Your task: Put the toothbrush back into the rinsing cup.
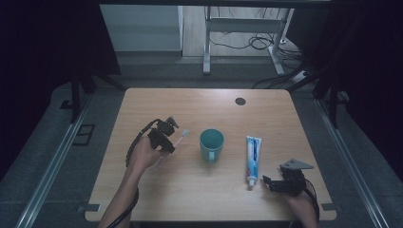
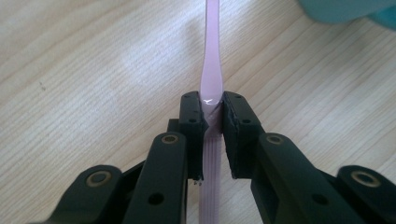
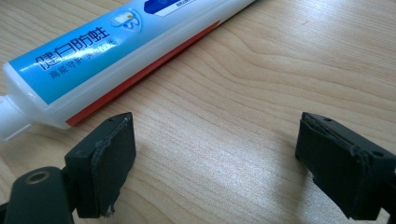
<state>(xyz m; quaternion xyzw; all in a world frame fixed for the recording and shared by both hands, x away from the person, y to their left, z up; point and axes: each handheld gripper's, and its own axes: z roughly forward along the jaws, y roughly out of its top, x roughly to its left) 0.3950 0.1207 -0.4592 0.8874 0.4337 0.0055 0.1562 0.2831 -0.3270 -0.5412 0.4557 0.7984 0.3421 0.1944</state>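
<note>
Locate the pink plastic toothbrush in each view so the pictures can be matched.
High view: the pink plastic toothbrush sits left of centre, clamped in the left gripper, bristle end towards the teal ceramic mug.
Left gripper view: its handle runs up the middle from between the shut jaws.
Right gripper view: not in it.
Shared landmark: the teal mug, at the top right corner of the left gripper view.

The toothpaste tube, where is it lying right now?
In the high view the toothpaste tube lies flat on the table's right half, between the green mug and the open right claw, cap end toward that claw.
</note>
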